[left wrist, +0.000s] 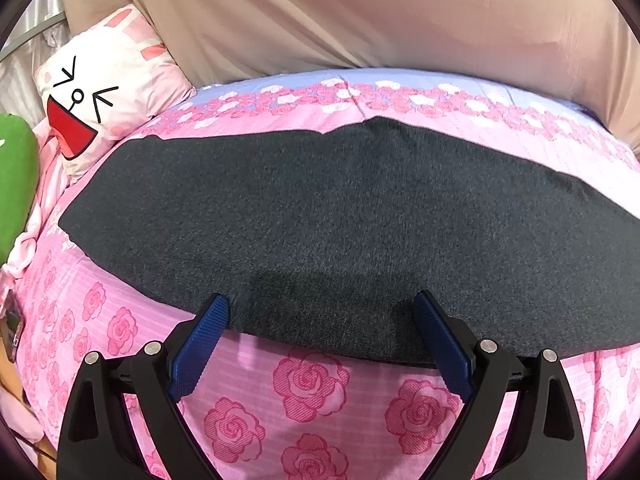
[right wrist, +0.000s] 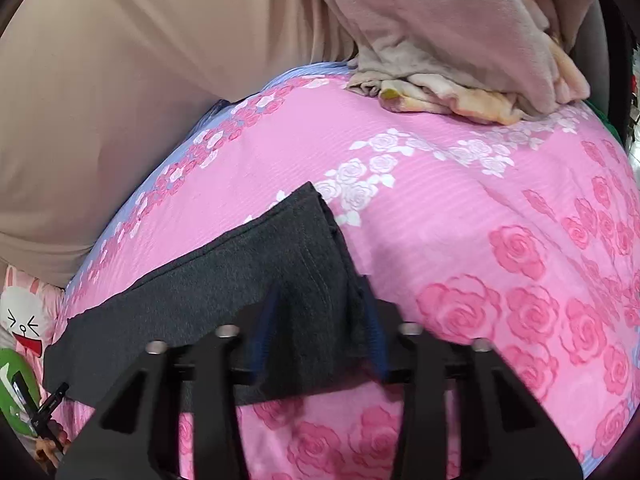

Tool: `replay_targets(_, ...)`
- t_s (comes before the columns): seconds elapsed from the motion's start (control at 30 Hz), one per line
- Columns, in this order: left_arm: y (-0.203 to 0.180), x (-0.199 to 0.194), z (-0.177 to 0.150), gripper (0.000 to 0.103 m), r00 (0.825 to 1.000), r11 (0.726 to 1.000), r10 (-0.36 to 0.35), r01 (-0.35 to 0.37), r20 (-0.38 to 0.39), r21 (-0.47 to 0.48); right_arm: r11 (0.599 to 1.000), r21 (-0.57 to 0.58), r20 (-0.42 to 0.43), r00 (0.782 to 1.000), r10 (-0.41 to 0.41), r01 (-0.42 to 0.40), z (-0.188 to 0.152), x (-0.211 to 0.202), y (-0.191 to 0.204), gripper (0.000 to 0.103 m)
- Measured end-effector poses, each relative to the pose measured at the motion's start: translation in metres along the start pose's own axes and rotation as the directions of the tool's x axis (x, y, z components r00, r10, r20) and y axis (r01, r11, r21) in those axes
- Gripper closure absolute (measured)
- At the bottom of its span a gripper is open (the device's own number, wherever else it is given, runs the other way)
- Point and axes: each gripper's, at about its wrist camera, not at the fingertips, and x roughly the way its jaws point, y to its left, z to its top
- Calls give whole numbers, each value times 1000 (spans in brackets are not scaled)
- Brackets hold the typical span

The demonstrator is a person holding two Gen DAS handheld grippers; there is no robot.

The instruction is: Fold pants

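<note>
Dark grey pants (left wrist: 340,216) lie flat in a long strip across a pink rose-print bedsheet (left wrist: 304,408). My left gripper (left wrist: 322,312) is open, its blue pads at the pants' near edge with fabric between the tips but not pinched. In the right wrist view the pants' end (right wrist: 248,280) lies across the sheet (right wrist: 480,220). My right gripper (right wrist: 320,316) is blurred, its jaws partly apart astride a raised fold of the pants' end; whether they pinch it is unclear.
A cartoon-face pillow (left wrist: 96,92) and a green plush (left wrist: 16,184) sit at the left. A beige fabric surface (left wrist: 360,12) rises behind the bed. A pile of beige and pink clothes (right wrist: 460,48) lies at the far right. A phone (left wrist: 12,328) lies at the left edge.
</note>
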Motion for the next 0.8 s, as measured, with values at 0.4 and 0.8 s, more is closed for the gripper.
replay_targets(0.4,24,-16,-2,12,990,984,-106,118,96,-131,844,-311,-61,895,441,-437,-31,-19,281,90)
replay_targets(0.8,65,-19,-12,11,958,910,-236,277,161,-310,792,-428,-276,898,343,-434,-165,48,371,62)
